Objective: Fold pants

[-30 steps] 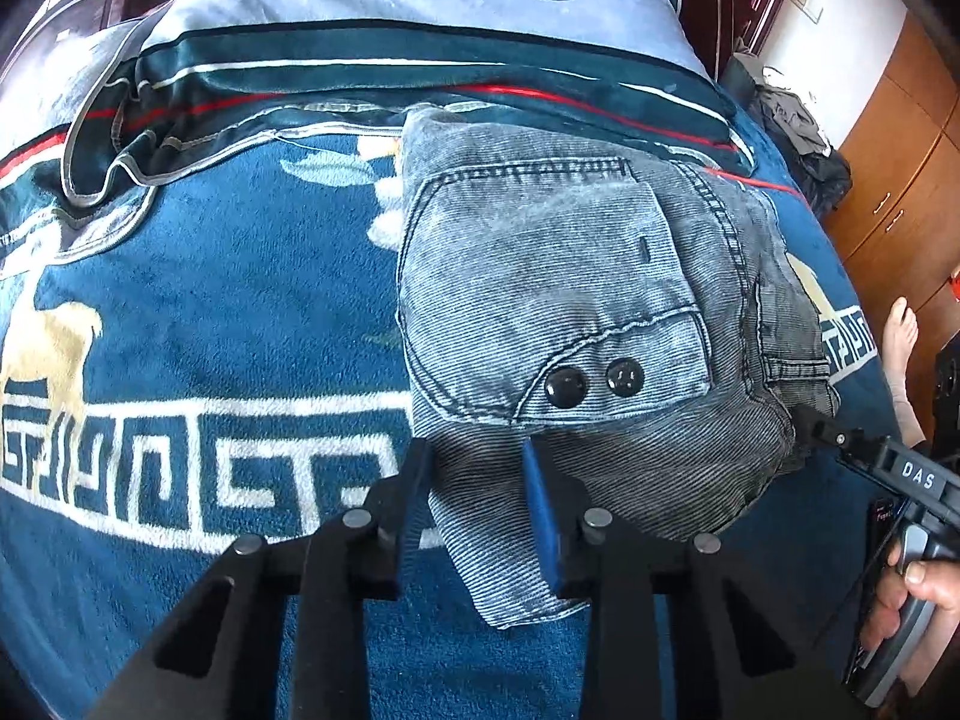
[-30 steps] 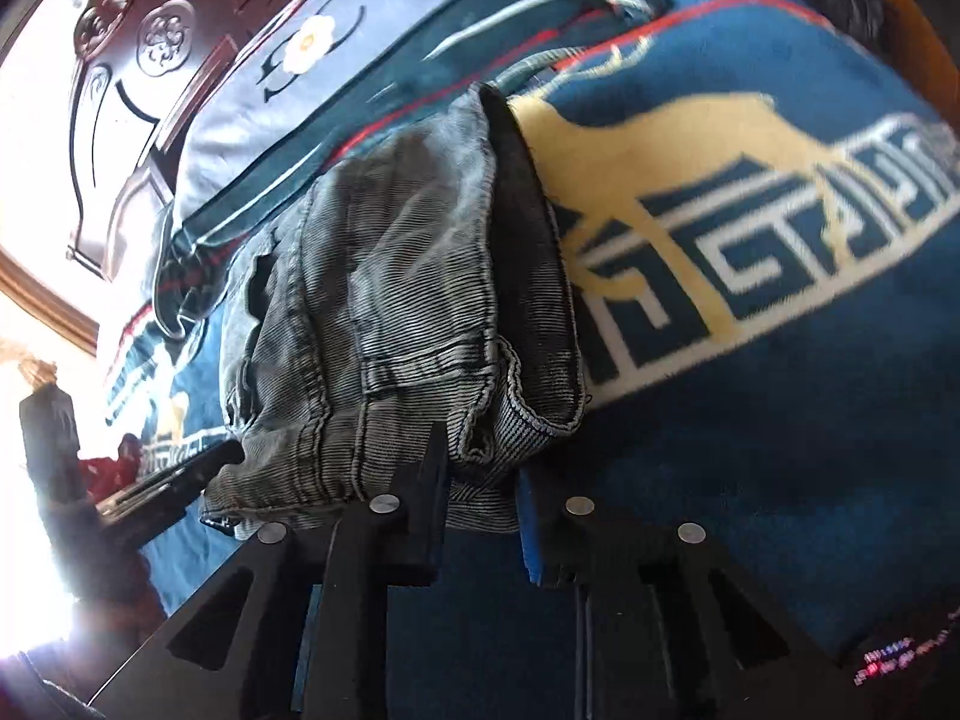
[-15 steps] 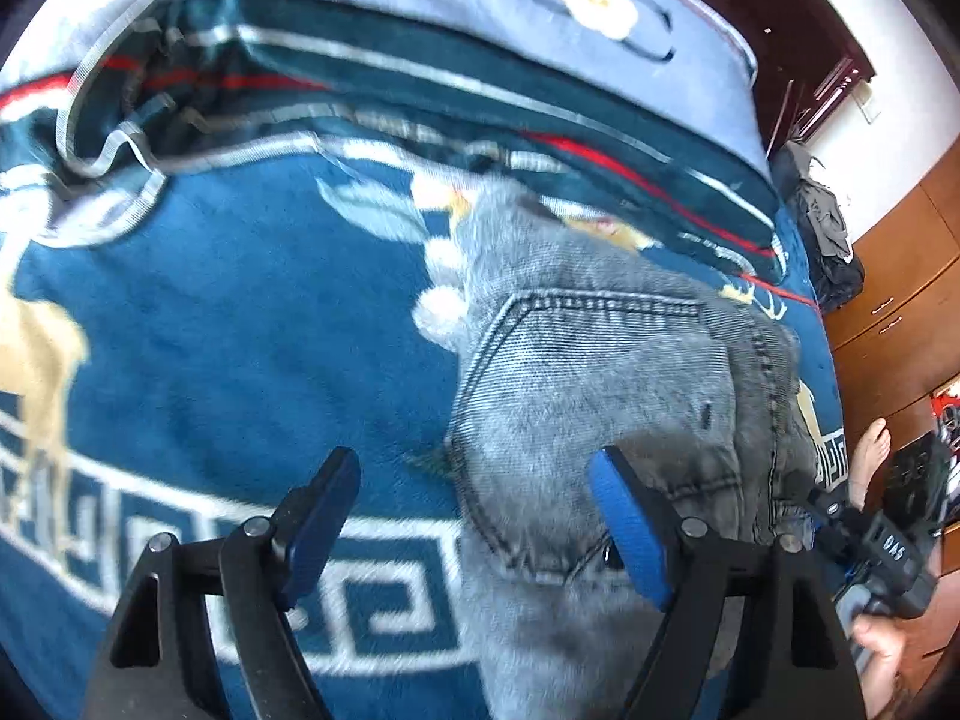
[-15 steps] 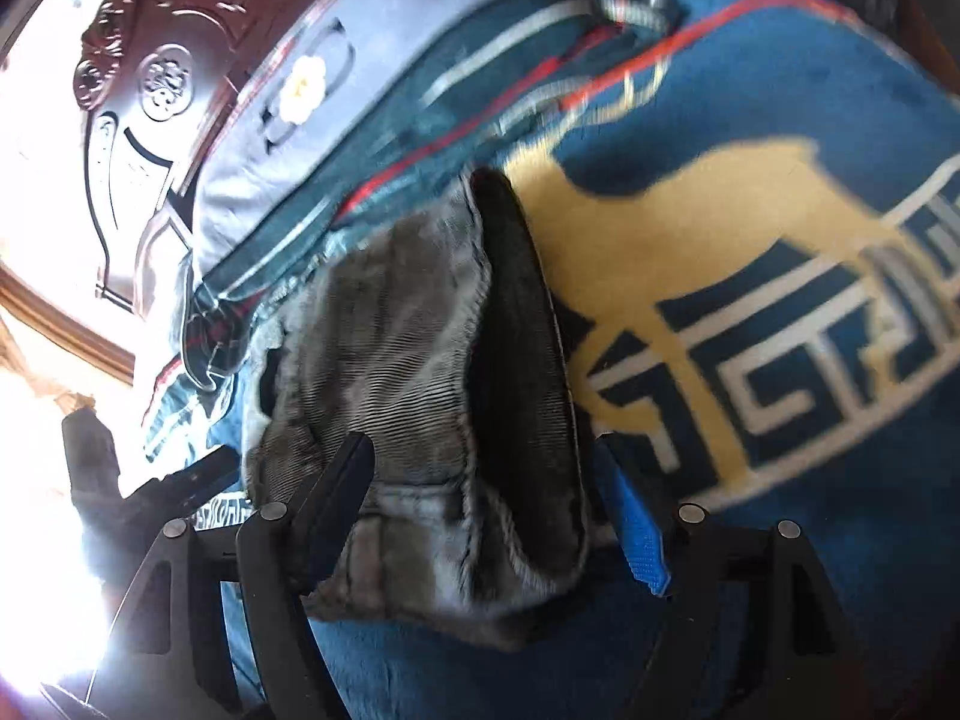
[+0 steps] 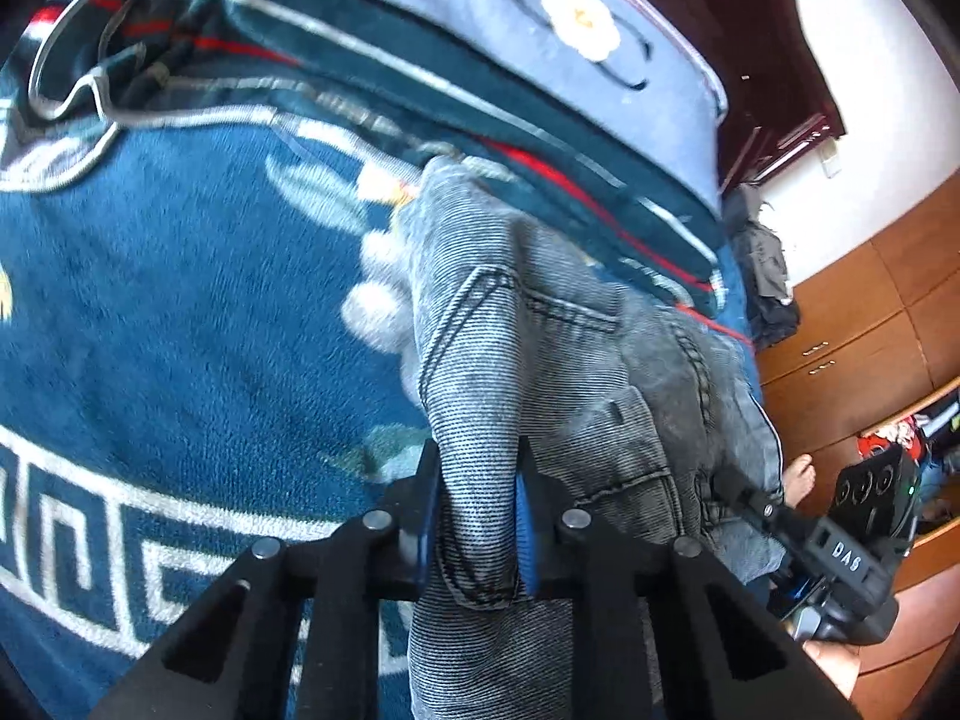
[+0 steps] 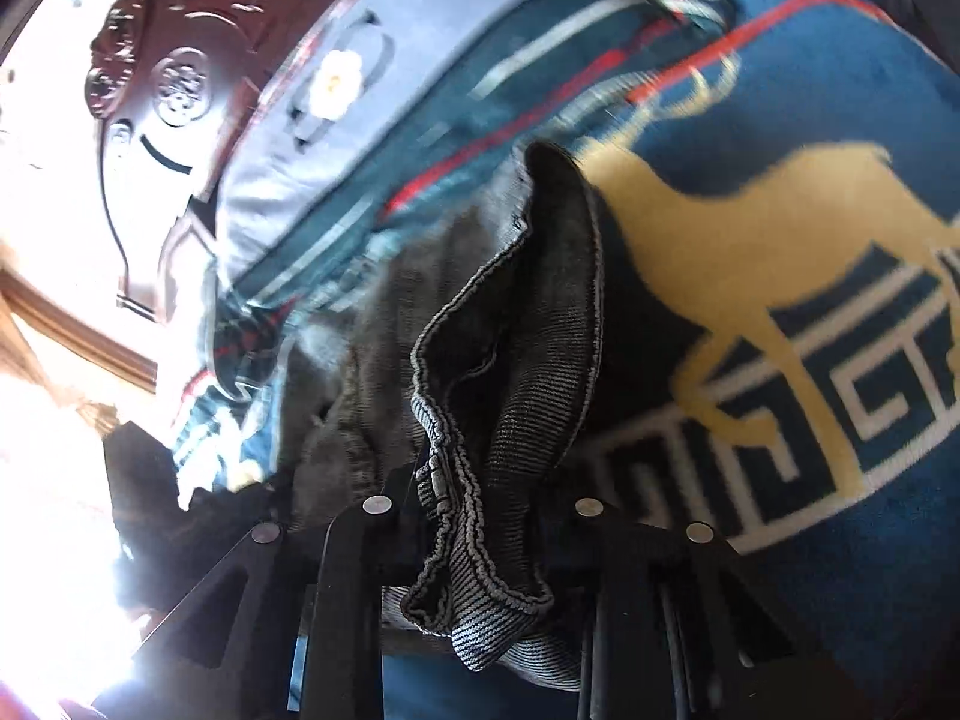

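Both grips are going on: left tool (image 5: 477, 516) jaws closing with a bunched ridge of the grey pants (image 5: 540, 372) between them, right tool (image 6: 480, 516) jaws closing on the frayed hem edge. The pants lie part-folded on the blue blanket (image 5: 180, 330) of the bed, near the pillow (image 5: 600, 60). Judging from this, it's the pick-up for the next fold: lift both held edges together, carry them over evenly, watch for thick denim slipping.

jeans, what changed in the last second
Both grippers opened wide, then closed on bunched denim: the left gripper now pinches a fold of the jeans, the right gripper their edge, jaws closing. The blanket stayed put.
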{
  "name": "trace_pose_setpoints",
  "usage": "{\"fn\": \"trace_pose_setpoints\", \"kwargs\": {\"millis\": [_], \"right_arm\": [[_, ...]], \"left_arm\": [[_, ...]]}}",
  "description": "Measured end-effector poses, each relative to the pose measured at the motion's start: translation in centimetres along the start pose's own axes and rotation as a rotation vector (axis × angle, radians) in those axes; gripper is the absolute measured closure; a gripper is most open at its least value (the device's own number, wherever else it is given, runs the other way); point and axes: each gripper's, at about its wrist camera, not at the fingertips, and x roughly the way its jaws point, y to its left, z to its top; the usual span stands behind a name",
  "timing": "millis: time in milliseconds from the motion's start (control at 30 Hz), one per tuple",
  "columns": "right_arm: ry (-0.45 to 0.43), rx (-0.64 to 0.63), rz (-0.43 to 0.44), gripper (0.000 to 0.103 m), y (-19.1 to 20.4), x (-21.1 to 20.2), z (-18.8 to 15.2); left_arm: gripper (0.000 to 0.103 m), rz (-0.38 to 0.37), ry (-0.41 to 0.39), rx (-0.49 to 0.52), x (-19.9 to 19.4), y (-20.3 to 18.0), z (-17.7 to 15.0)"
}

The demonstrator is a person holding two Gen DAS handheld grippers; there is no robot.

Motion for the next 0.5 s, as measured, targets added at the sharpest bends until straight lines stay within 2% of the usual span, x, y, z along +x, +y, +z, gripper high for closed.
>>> {"fn": "trace_pose_setpoints", "kwargs": {"millis": [167,233,367,500], "right_arm": [[-0.022,-0.09,0.041,0.081,4.2,-0.4,0.9],[-0.026,-0.112,0.072,0.081,5.7,0.2,1.4],[-0.008,-0.16,0.099,0.081,8.8,3.3,2.4],[0.027,-0.202,0.102,0.081,10.6,7.5,2.4]], "left_arm": [[0.081,-0.009,-0.095,0.019,-3.9,0.6,2.0],[0.081,0.011,-0.127,0.032,-5.2,1.0,3.1],[0.081,0.063,-0.17,0.014,-7.0,3.6,4.9],[0.08,0.136,-0.174,-0.015,-6.5,7.0,5.9]]}}
